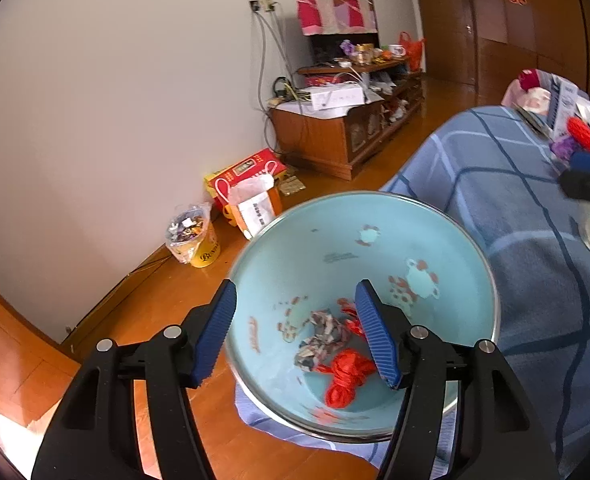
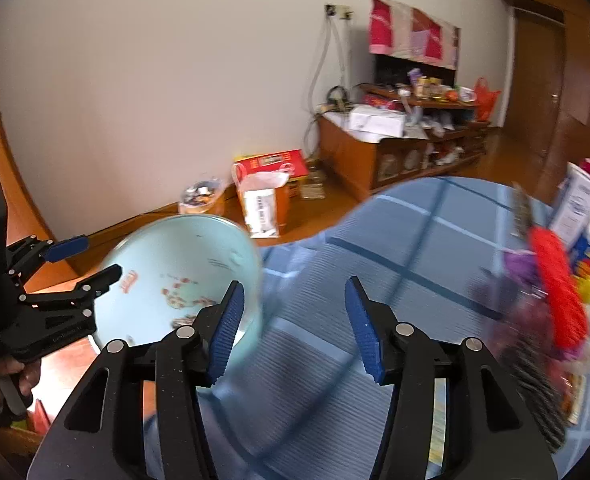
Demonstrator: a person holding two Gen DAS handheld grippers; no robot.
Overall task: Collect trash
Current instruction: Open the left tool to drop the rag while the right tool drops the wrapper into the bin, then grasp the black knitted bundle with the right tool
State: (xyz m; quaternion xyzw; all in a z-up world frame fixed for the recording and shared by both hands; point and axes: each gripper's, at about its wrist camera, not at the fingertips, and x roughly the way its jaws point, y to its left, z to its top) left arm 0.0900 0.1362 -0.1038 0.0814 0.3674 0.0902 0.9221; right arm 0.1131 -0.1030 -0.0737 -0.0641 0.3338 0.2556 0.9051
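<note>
A light blue bin [image 1: 319,248] with a metal rim stands at the edge of the blue checked cloth [image 1: 495,168]. Inside lie a red string bundle [image 1: 347,376], a crumpled printed paper [image 1: 323,340] and a small red scrap [image 1: 349,312]. My left gripper [image 1: 295,285] hangs open over the bin's mouth, nothing between its pads. My right gripper [image 2: 293,282] is open and empty above the cloth [image 2: 395,240], just right of the bin [image 2: 199,248]. Blurred at the right lie a red tassel [image 2: 555,292] and purple scraps [image 2: 519,264]. The left gripper [image 2: 91,260] shows at the left.
A wooden cabinet [image 1: 335,136] with clutter stands against the far wall. On the wooden floor by the wall sit a red box [image 1: 251,168], a white bag [image 1: 255,204] and a yellow cup [image 1: 205,254] stuffed with wrappers. A white carton [image 2: 575,208] stands behind the tassel.
</note>
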